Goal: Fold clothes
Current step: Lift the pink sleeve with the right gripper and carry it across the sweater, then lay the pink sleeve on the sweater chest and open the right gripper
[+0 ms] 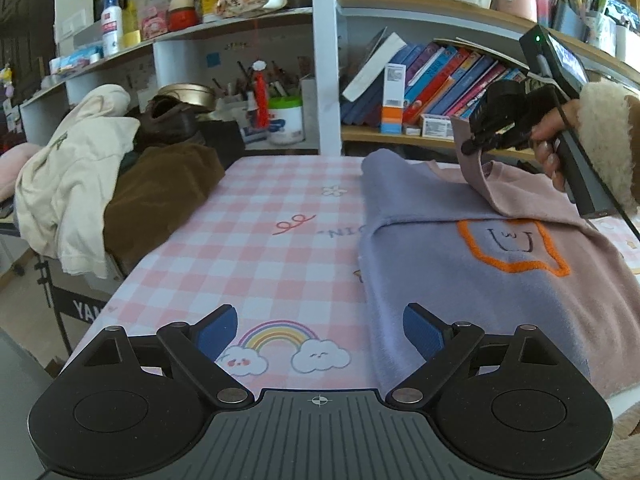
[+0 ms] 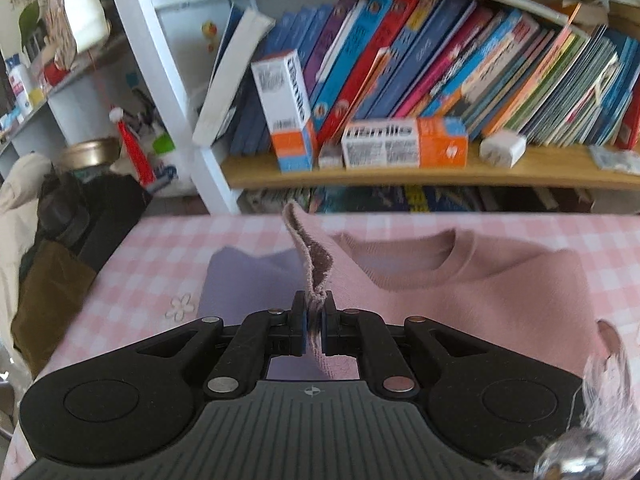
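A pink and lavender sweater (image 1: 472,272) with an orange outlined figure lies on the checked table, its left part folded over. My left gripper (image 1: 320,330) is open and empty, low over the table's near edge by the sweater's left edge. My right gripper (image 2: 314,326) is shut on the pink sleeve (image 2: 310,264) and holds it up above the sweater (image 2: 460,280). In the left wrist view the right gripper (image 1: 470,146) pinches the sleeve (image 1: 474,172) over the sweater's far part.
A pile of cream and brown clothes (image 1: 100,184) lies at the table's left edge. Bookshelves (image 2: 400,168) full of books and boxes stand right behind the table. The pink checked tablecloth (image 1: 256,240) shows rainbow and cloud prints.
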